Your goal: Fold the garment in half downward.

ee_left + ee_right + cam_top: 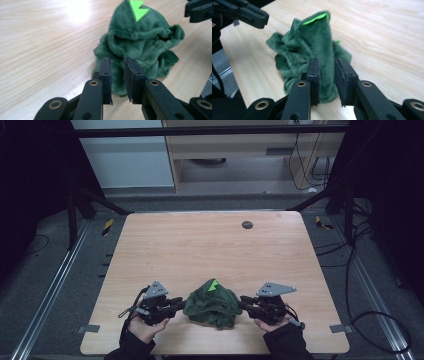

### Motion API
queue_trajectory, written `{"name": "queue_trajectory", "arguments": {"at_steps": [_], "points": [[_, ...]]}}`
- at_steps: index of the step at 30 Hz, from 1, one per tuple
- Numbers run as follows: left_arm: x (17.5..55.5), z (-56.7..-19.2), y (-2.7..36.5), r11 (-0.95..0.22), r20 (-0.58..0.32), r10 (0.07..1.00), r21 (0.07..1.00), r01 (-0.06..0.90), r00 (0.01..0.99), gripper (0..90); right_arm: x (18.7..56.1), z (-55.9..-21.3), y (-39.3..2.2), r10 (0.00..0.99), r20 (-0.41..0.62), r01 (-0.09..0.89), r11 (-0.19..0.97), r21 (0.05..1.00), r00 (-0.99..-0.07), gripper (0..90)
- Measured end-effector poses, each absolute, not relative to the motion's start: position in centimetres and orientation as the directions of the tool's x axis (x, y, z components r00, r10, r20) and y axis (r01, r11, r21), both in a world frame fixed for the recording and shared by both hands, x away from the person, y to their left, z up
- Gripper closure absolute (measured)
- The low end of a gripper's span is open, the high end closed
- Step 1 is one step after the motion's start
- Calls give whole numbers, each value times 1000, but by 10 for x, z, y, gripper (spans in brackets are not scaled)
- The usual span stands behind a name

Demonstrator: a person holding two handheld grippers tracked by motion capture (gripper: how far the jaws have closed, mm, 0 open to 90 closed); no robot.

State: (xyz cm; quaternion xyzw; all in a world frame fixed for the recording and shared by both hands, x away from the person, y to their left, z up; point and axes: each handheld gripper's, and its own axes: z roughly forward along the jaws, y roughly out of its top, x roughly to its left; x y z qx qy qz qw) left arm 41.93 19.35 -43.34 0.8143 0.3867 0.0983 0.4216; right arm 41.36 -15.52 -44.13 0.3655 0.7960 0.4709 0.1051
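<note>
A crumpled dark green plush cloth (212,304) with a bright green patch (214,285) lies heaped near the front middle of the wooden table (200,245). My left gripper (180,305) is at its left edge and my right gripper (243,300) at its right edge, both pointing inward. In the left gripper view the jaws of the left gripper (117,61) stand slightly apart, with the cloth (142,37) just beyond and showing through the gap. In the right gripper view a raised fold of the cloth (317,42) runs into the gap of the right gripper (327,62), whose pads are parted.
A small dark round spot (247,224) marks the far side of the table. Grey tape pieces (89,328) (338,328) sit at the front corners. Cables lie on the floor to the right, and a black frame surrounds the table.
</note>
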Motion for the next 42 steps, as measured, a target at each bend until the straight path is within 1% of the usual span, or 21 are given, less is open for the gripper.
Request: {"name": "queue_trajectory", "arguments": {"at_steps": [7,15,22,33,42], "points": [[431,-427,199,-315,-150,746,779,541,649,825,423,-437,-161,707,180,494,267,828,-684,772],[449,-426,197,-293,-136,770,793,534,624,894,446,-437,-156,726,174,501,261,825,-665,843],[465,-431,188,-294,-136,768,793,533,626,899,463,-438,-142,724,185,514,264,816,-664,897],[481,-447,169,-321,-138,760,770,551,635,900,479,-450,-128,720,208,540,266,799,-662,900],[479,-458,158,-360,-140,734,749,556,664,900,476,-460,-122,706,224,558,284,780,-672,900]]}}
